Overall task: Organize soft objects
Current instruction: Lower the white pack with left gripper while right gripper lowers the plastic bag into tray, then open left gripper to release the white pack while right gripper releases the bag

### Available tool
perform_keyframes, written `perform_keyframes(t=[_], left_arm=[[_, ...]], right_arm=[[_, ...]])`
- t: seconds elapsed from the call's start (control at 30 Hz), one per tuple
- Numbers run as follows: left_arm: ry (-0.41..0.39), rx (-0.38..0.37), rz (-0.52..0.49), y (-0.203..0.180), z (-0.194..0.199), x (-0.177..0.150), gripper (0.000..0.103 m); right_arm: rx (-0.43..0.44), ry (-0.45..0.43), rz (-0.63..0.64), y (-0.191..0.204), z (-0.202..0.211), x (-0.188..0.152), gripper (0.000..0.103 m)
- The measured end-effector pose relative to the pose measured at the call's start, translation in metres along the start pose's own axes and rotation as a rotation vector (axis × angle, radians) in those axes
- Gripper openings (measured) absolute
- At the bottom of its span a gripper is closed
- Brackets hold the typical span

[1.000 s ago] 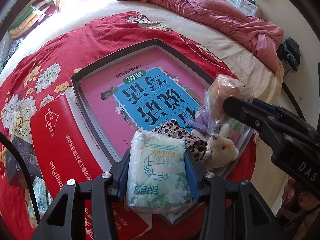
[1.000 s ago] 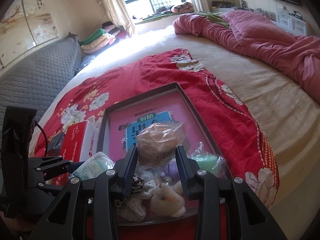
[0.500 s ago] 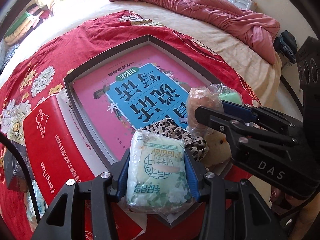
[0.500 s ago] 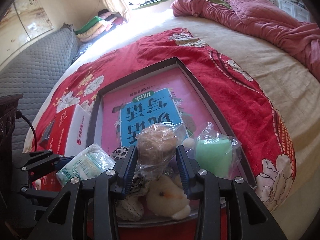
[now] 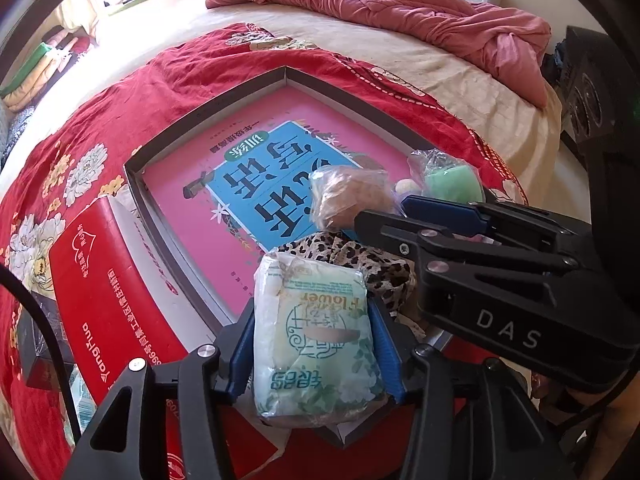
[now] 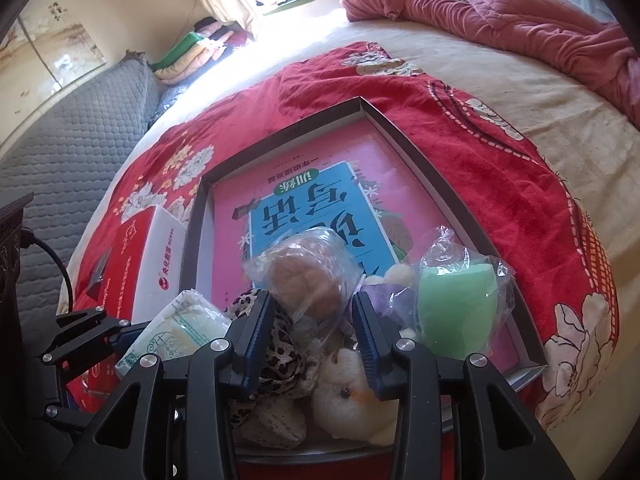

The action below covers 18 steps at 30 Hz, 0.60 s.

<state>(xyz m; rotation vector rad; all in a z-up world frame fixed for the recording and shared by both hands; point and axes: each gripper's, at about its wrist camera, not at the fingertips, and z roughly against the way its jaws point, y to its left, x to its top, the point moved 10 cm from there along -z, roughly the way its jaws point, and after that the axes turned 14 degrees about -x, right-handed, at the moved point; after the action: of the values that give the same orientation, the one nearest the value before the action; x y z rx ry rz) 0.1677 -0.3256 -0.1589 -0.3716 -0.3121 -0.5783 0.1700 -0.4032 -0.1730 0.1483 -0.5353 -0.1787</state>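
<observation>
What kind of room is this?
Most likely a bedroom in a home. There is a big bed with a rumpled pink quilt, a red flowered blanket spread on it, and folded bedding stacked by the window.

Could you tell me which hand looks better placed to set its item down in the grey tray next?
Right, probably. The right tongs hold the bagged brown ball above the toys inside the tray. The left tongs hold the tissue pack at the tray's near corner, beside the red box.

right claw carried the bagged brown sponge over the tray.
</observation>
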Motion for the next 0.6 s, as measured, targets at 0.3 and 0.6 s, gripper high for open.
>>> perform_keyframes(t=[0.3, 0.6], left_arm=[[-0.026, -0.079, 0.044, -0.003, 0.005, 0.002, 0.058], [-0.061, -0.078, 0.060, 0.001, 0.014, 0.006, 0.068]], right_arm=[[-0.002, -0.066, -0.050, -0.009, 0.021, 0.015, 0.052], [-0.009, -0.130, -0.090, -0.021, 0.040, 0.027, 0.055]])
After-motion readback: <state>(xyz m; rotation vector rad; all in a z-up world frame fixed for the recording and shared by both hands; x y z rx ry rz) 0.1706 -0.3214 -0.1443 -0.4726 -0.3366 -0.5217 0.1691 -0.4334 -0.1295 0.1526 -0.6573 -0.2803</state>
